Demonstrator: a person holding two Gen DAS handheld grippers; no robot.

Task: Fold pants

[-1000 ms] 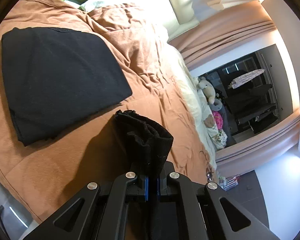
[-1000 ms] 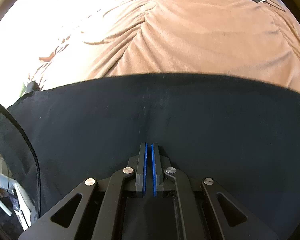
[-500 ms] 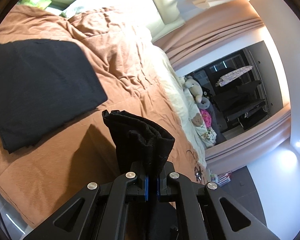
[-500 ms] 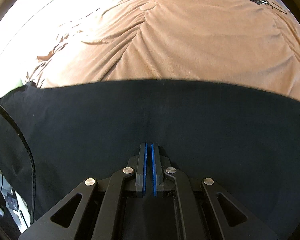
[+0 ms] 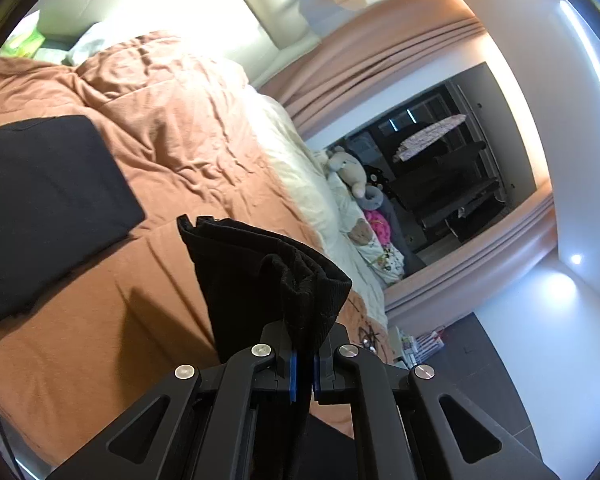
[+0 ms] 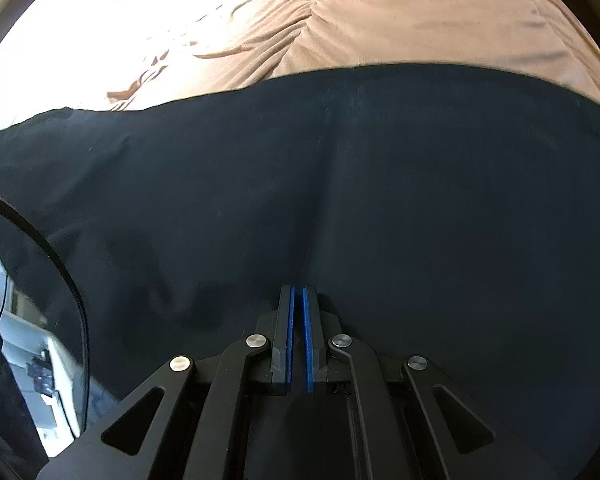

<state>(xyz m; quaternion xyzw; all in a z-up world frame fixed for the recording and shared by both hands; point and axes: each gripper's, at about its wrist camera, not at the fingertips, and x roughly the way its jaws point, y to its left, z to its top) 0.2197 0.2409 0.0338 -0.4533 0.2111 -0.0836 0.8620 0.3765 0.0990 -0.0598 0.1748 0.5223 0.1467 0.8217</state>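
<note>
My left gripper (image 5: 303,350) is shut on a bunched end of the black pants (image 5: 268,276), lifted above the orange bed cover (image 5: 180,128); the cloth hangs down under the jaws. A flat black stretch of cloth (image 5: 48,200) lies on the bed at the left; whether it joins the held part is hidden. In the right wrist view the black pants (image 6: 340,180) spread wide across the bed. My right gripper (image 6: 299,292) stands shut just over them, and no cloth shows between its blue pads.
Plush toys (image 5: 350,168) and pillows lie along the bed's far side, under peach curtains (image 5: 380,60) and a dark window (image 5: 452,168). Grey floor (image 5: 540,360) lies to the right. A black cable (image 6: 60,264) and white furniture (image 6: 32,360) show beyond the bed's edge.
The left gripper has risen with the bunched pants end, and the flat black cloth has slid left in its view. The right gripper has shifted sideways over the pants, still shut.
</note>
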